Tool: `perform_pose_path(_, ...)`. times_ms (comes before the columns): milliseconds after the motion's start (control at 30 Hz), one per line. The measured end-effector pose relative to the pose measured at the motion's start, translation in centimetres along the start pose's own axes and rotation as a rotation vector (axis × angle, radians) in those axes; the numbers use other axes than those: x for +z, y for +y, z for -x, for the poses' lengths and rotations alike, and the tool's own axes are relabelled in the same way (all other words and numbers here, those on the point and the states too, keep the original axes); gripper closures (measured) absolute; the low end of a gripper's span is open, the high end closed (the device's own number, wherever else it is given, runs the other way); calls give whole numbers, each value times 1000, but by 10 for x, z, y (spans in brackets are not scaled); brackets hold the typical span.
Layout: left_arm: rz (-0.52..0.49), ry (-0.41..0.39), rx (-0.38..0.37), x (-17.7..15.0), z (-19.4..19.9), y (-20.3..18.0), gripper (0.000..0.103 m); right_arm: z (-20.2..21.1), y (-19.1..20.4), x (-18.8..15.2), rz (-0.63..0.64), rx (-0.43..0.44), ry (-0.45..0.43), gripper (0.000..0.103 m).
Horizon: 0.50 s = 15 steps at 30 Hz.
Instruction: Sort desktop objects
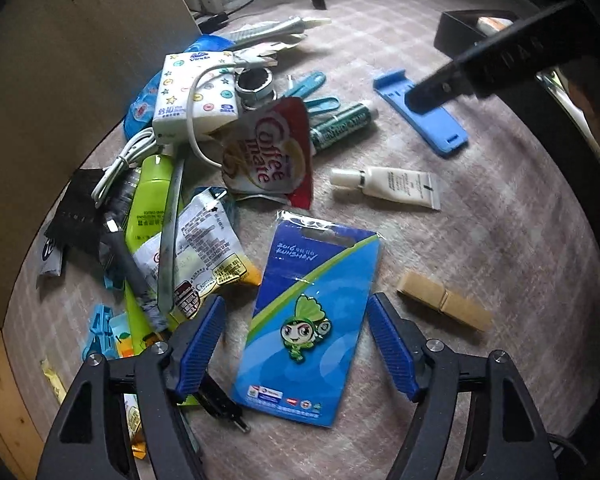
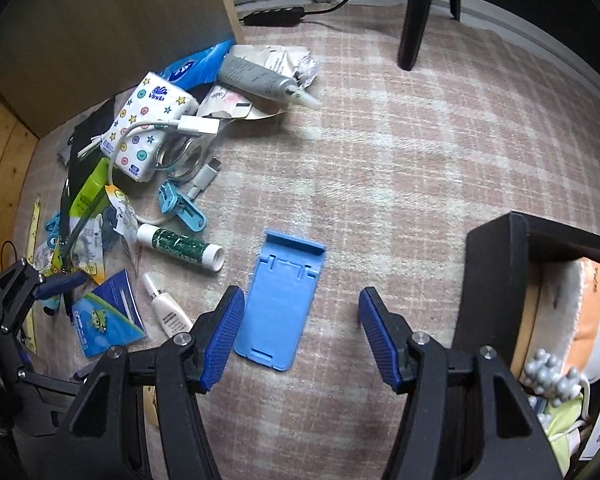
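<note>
My left gripper (image 1: 296, 338) is open, its blue pads either side of a blue Kunshan pin card (image 1: 306, 320) lying flat on the checked cloth. The card also shows in the right wrist view (image 2: 108, 314). My right gripper (image 2: 302, 330) is open and empty, low over the cloth, with a blue plastic phone stand (image 2: 280, 300) lying by its left pad. The stand also shows in the left wrist view (image 1: 424, 114), partly under the right gripper's arm. A white cream tube (image 1: 388, 186) and a green-labelled tube (image 1: 342, 122) lie between card and stand.
A pile at left holds a tissue pack (image 1: 198, 88), a Coffee-mate sachet (image 1: 268, 152), cables, snack packets and blue clips (image 2: 180, 208). A wooden clothespin (image 1: 444, 300) lies right of the card. A black box (image 2: 500, 280) holding sorted items stands at right. A cardboard panel (image 1: 60, 80) rises at left.
</note>
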State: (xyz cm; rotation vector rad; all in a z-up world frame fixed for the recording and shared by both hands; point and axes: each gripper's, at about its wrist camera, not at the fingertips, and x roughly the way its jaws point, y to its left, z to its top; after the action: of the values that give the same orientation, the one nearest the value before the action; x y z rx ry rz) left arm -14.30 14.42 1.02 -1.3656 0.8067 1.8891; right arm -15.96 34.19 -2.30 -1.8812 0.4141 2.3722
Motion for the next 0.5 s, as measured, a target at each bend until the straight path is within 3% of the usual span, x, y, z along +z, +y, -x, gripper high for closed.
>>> perform_pose_path(133,22,-10,-19,-1,1,-2,35,-5,13,0,32,-18,12,44)
perform_pose_path(233,62,-16,-49,-4,2,-2,44,-9,17,-1,39,-46,11,44)
perform_pose_path(500,148,-38,-58,-10,5,-8,47,-12,30,-8,132,-118,-13,44)
